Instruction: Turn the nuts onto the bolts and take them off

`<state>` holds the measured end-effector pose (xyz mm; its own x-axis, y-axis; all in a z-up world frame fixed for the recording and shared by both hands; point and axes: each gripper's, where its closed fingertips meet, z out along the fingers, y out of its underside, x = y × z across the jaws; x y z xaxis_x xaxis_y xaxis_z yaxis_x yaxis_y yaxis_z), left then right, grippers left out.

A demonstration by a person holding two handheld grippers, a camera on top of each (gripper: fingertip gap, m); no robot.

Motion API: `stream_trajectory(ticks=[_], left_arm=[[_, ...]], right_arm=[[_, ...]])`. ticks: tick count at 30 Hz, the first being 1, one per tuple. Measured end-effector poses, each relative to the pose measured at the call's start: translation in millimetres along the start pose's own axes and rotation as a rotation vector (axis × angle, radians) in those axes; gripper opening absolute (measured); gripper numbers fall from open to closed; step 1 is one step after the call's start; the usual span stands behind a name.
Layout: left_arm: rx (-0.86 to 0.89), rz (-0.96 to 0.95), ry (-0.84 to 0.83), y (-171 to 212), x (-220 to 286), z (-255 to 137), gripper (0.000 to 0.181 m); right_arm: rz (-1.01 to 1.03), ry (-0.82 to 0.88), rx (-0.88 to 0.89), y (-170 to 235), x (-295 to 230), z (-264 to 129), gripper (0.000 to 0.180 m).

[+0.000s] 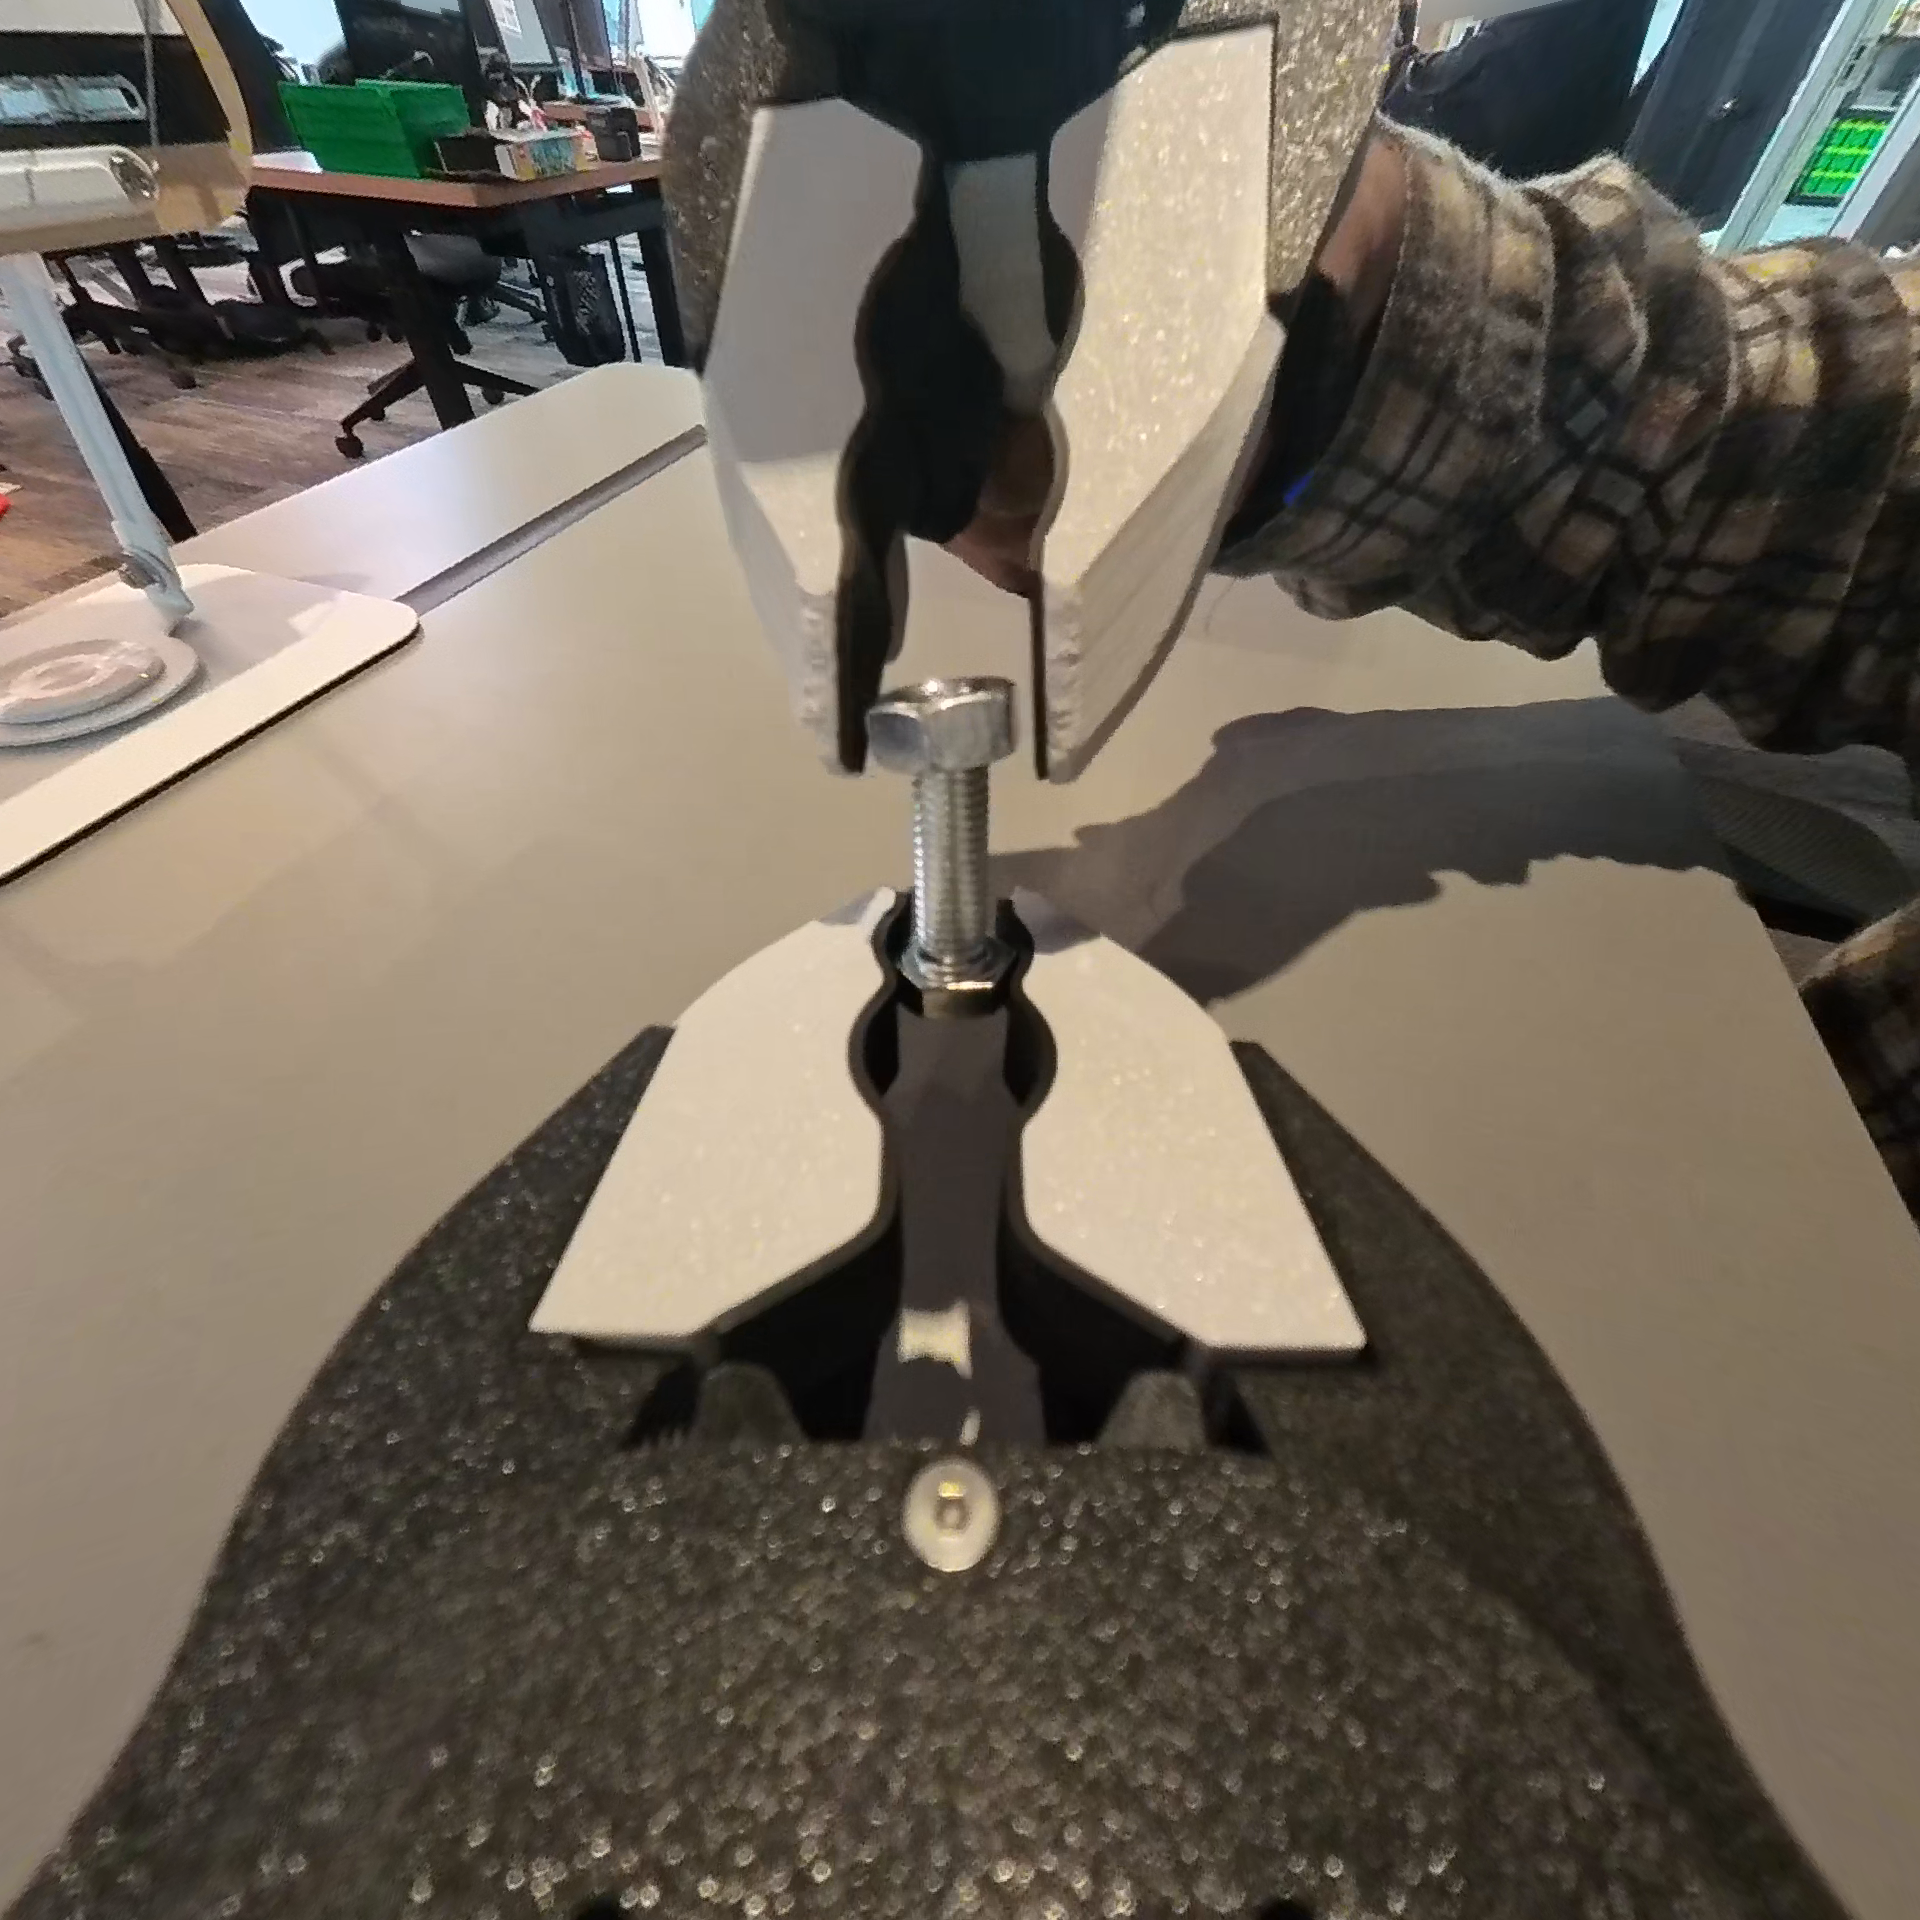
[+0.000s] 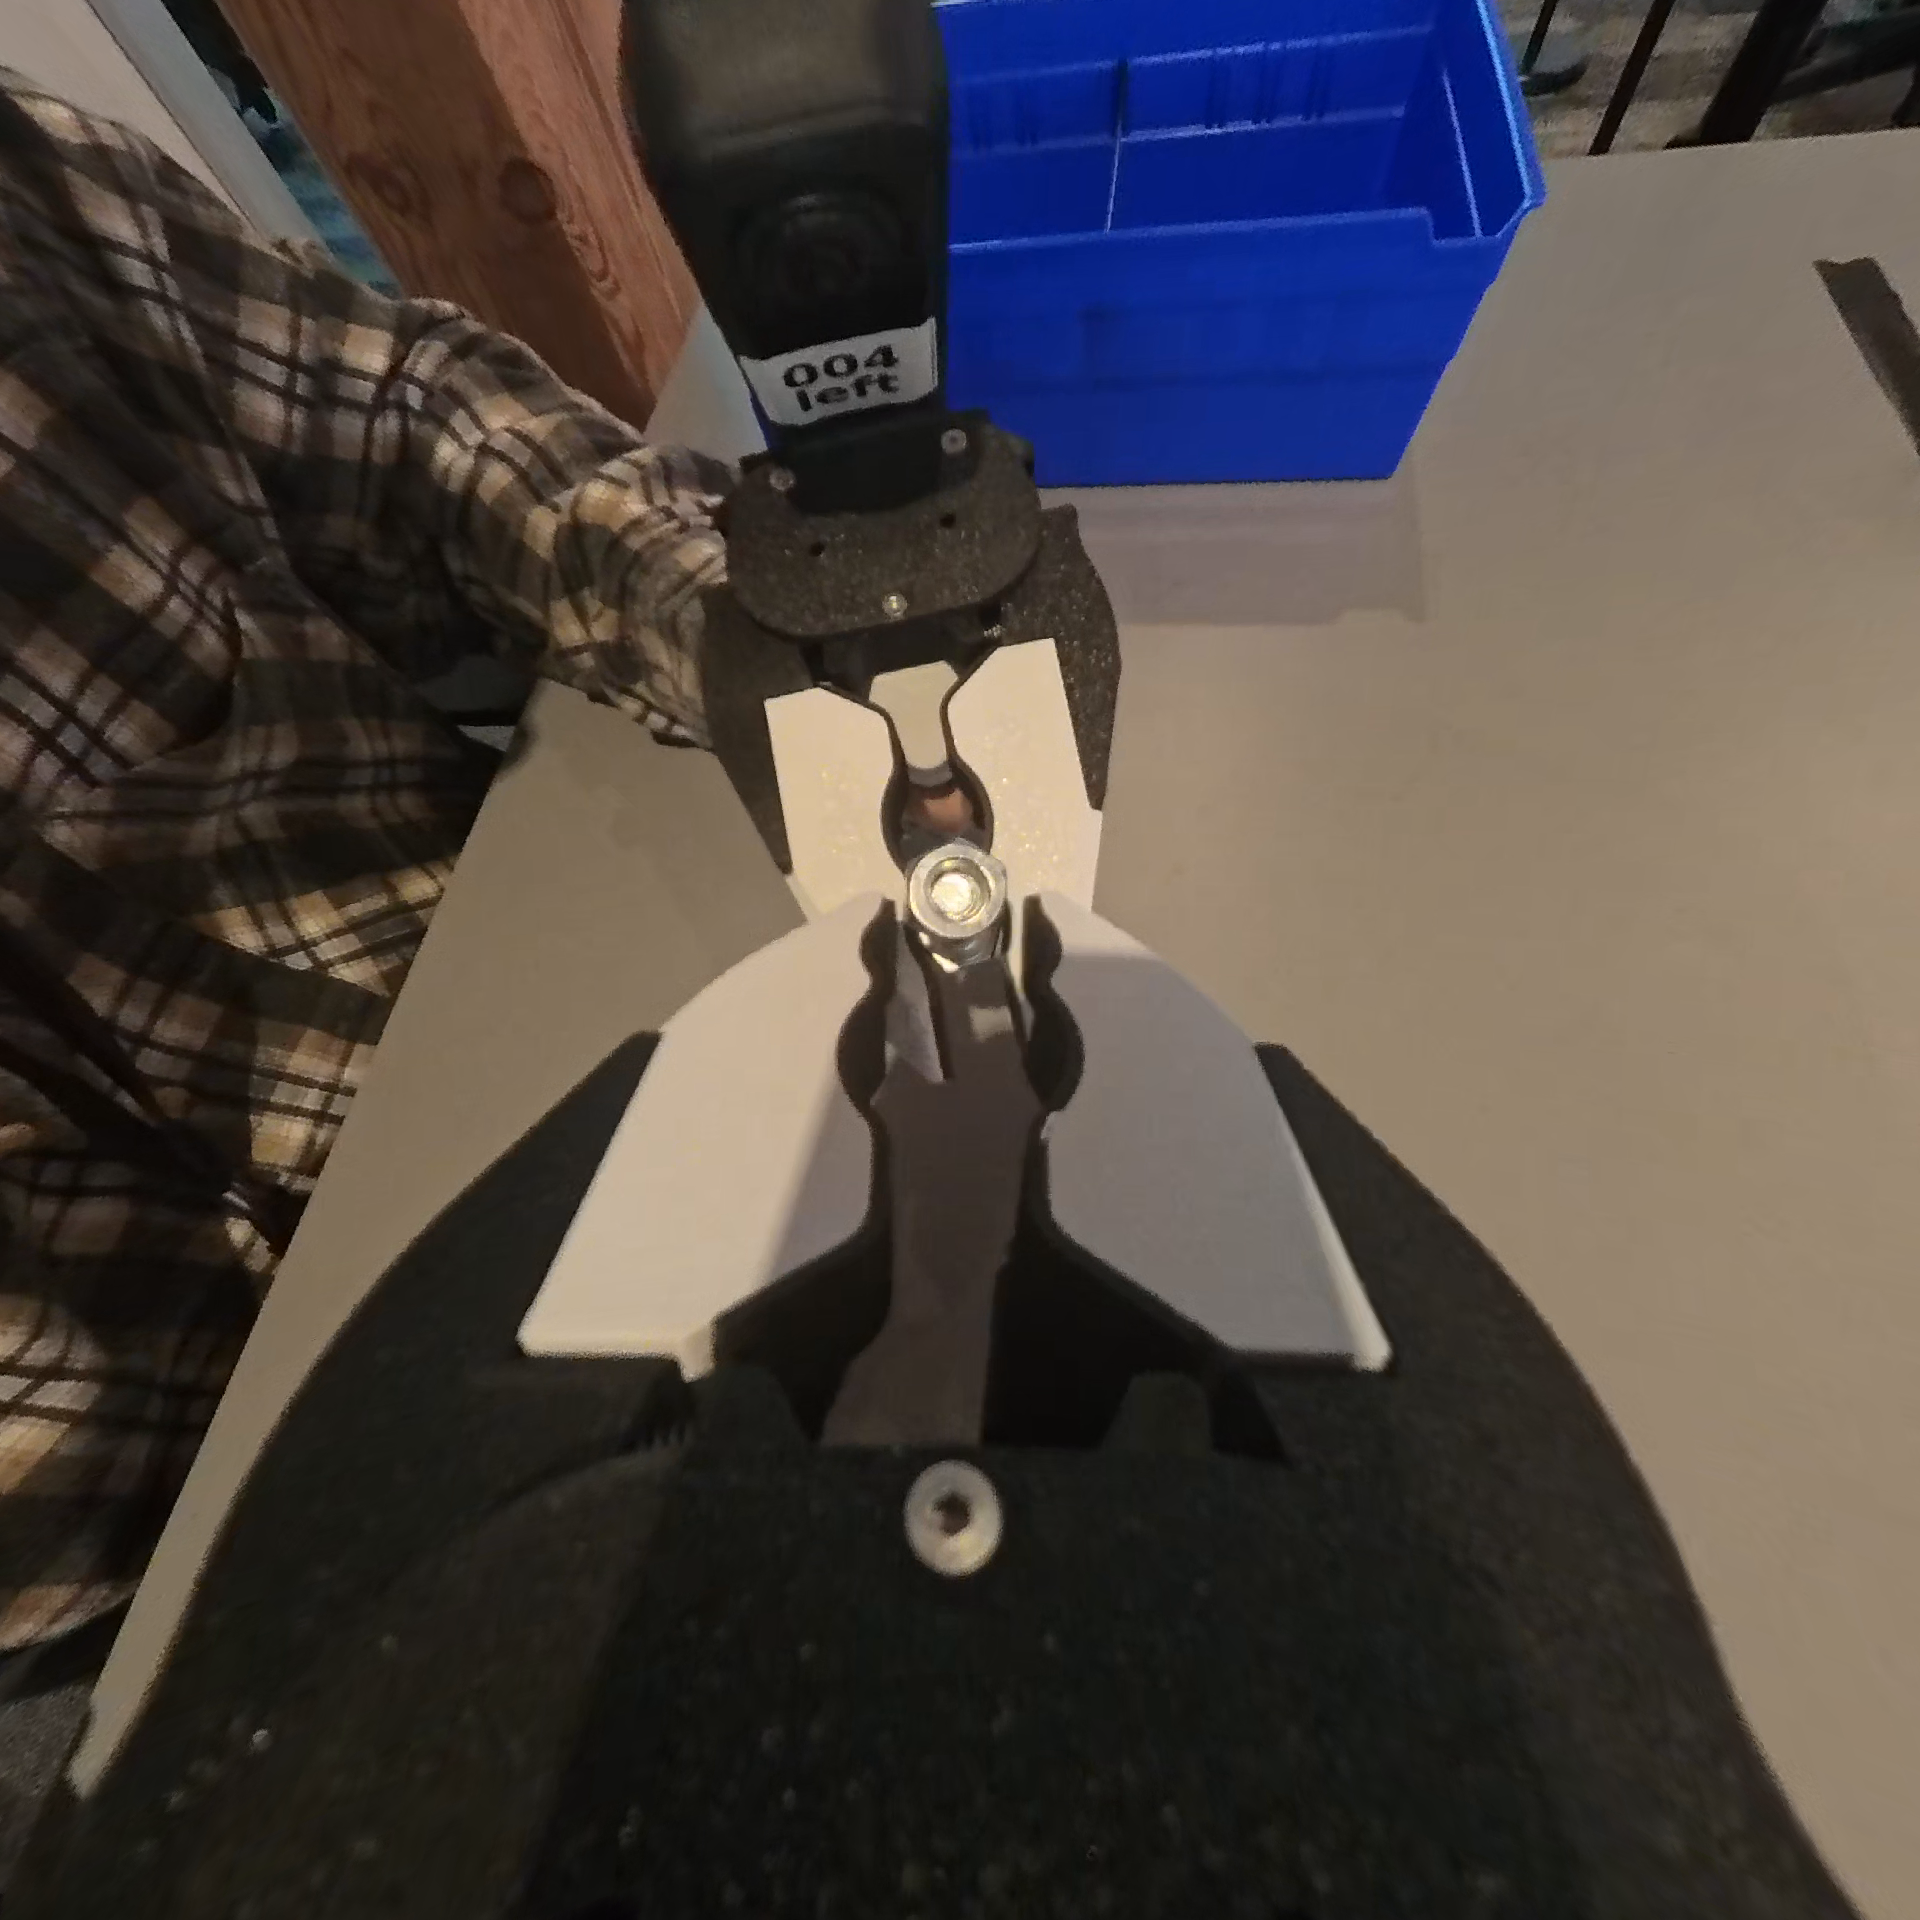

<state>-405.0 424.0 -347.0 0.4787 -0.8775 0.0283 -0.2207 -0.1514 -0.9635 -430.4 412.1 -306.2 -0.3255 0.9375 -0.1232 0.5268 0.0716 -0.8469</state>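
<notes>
A silver bolt [image 1: 948, 862] stands upright above the grey table [image 1: 416, 987], its hex head [image 1: 940, 722] on top. A nut [image 1: 951, 977] sits low on its thread. My left gripper [image 1: 951, 925] points up from below and is shut on the nut, which sits in the notch of its pads. My right gripper [image 1: 948, 764] comes down from above with its jaws around the bolt head; a thin gap shows on one side. In the right wrist view the bolt head [image 2: 954, 894] is end-on at my right gripper's [image 2: 958, 920] tips, with the left gripper [image 2: 940, 847] beyond.
A blue divided bin [image 2: 1195, 312] stands at the table's far side beside a wooden post [image 2: 468, 156]. A white mat [image 1: 208, 675] with a round disc lies at the left. Plaid sleeves [image 1: 1610, 416] reach in behind each gripper. Office desks and chairs stand beyond. Some 5 centimeters of space lies between my two pairs of fingers.
</notes>
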Motion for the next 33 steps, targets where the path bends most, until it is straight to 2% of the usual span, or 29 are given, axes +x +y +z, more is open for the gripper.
stream_trajectory(ticks=[5, 9, 12, 18, 33], left_arm=[[0.013, 0.001, -0.004, -1, -1, -1, 0.015], [0.048, -0.003, 0.007, -6, 0, -3, 0.015], [0.074, -0.027, 0.025, -9, 0, -5, 0.015], [0.094, -0.046, 0.044, -11, 3, -4, 0.015], [0.093, -0.079, 0.035, -11, 0, -5, 0.015]], right_arm=[[-0.014, 0.015, 0.036, -4, 0, -4, 0.042], [-0.003, 0.019, 0.278, -19, -6, -9, 0.087], [-0.003, 0.028, 0.428, -25, -15, -10, 0.099], [-0.004, 0.015, 0.484, -26, -26, 4, 0.106], [-0.050, -0.001, 0.441, -28, -35, 14, 0.104]])
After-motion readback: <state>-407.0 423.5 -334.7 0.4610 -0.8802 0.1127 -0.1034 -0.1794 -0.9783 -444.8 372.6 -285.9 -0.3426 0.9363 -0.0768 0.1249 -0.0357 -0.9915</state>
